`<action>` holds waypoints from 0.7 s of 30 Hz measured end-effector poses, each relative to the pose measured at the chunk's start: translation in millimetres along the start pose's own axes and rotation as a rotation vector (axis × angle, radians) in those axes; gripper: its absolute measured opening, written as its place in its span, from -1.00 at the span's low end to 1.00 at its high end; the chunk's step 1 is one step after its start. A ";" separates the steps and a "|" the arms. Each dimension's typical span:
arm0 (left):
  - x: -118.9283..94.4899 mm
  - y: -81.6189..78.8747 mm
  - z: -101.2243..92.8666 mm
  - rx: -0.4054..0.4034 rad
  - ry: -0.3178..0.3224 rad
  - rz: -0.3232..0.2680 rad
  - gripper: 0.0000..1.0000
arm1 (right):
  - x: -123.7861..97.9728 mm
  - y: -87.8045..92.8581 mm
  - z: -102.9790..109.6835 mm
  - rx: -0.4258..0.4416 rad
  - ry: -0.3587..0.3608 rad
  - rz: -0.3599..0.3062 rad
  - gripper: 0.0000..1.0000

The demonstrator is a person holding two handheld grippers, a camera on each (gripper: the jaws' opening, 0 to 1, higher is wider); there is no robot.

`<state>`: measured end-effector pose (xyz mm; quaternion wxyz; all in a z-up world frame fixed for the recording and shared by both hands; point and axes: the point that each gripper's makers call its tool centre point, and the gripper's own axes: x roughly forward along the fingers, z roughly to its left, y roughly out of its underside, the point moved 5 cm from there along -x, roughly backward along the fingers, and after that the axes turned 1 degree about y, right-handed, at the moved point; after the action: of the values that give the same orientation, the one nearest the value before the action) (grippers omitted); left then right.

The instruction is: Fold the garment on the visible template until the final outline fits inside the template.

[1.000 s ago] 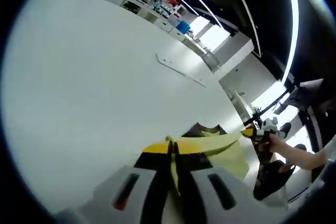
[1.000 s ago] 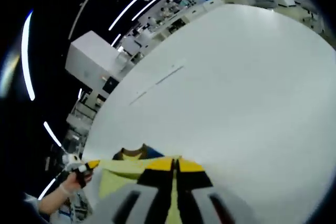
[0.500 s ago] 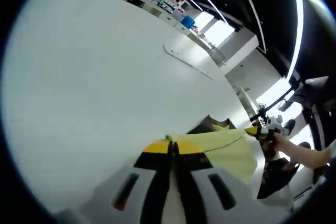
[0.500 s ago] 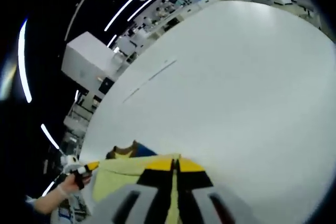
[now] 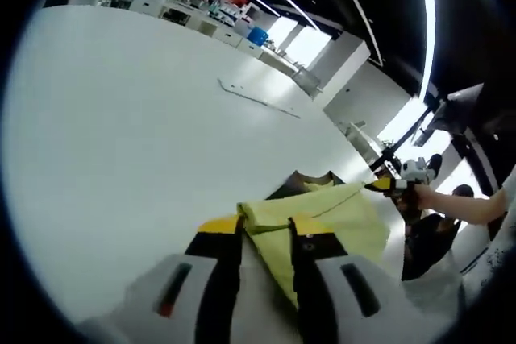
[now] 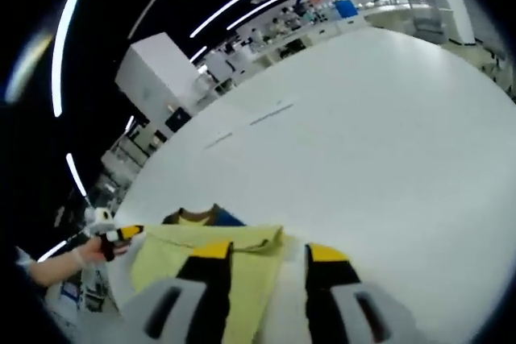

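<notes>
A pale yellow garment point(image 5: 343, 217) with a dark collar part point(image 5: 310, 184) lies on the white table point(image 5: 121, 118). My left gripper point(image 5: 266, 225) stands open, its yellow-tipped jaws apart with a bunched edge of the cloth lying loose between them. The right gripper point(image 5: 387, 186) shows at the garment's far corner, held by a hand. In the right gripper view the right gripper point(image 6: 268, 251) is open too, with the garment point(image 6: 173, 251) and its corner reaching in beside the left jaw. The left gripper point(image 6: 121, 234) sits at the cloth's other end. A thin line marking point(image 5: 258, 99) crosses the table farther off.
The same thin marking point(image 6: 270, 110) lies well beyond the garment. Benches and shelves with lab clutter point(image 5: 201, 2) stand past the table's far edge. A person's hand and forearm point(image 5: 459, 207) hold the right gripper near the table's side edge.
Both grippers' jaws, pinched together on the yellow garment's edge before, have now sprung apart. The cloth has sagged and bunched between them. Both cameras have tilted slightly.
</notes>
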<state>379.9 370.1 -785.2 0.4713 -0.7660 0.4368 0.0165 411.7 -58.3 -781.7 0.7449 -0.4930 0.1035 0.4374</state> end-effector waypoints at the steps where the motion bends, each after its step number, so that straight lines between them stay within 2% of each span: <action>1: -0.2 2.1 -4.4 0.018 0.020 0.020 -0.31 | -0.7 1.1 1.6 -0.045 -0.005 0.009 -0.09; 4: -0.4 4.5 -10.5 0.061 0.027 0.034 -0.04 | -2.1 3.1 7.3 -0.122 -0.035 0.006 0.18; 6: -0.1 7.2 -15.7 0.080 0.042 0.047 0.15 | -3.5 5.3 13.8 -0.168 -0.053 0.003 0.47; 8: 0.0 10.3 -19.8 0.111 0.055 0.067 0.35 | -4.6 5.5 17.5 -0.198 -0.064 -0.010 0.74; 11: -1.1 14.1 -26.5 0.144 0.072 0.094 0.62 | -8.3 7.1 24.7 -0.227 -0.078 -0.006 1.00; 12: -1.8 14.0 -27.6 0.179 0.069 0.095 0.75 | -9.3 6.5 24.4 -0.249 -0.070 -0.011 1.00; 13: -2.2 14.1 -29.1 0.183 0.069 0.094 0.84 | -10.7 7.1 24.7 -0.280 -0.071 -0.008 1.00; 15: -4.1 14.4 -33.2 0.176 0.083 0.099 0.97 | -11.8 7.4 24.8 -0.285 -0.073 -0.007 1.00; 18: -6.6 13.8 -39.1 0.180 0.124 0.096 0.98 | -13.1 10.0 26.5 -0.290 -0.093 0.012 1.00; 21: -7.7 15.1 -44.9 0.196 0.136 0.108 0.98 | -13.3 14.2 32.4 -0.313 -0.103 0.029 1.00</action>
<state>347.4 339.4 -767.6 0.5116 -0.6909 0.5081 -0.0529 384.1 -37.1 -767.1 0.6569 -0.5785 0.0028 0.4836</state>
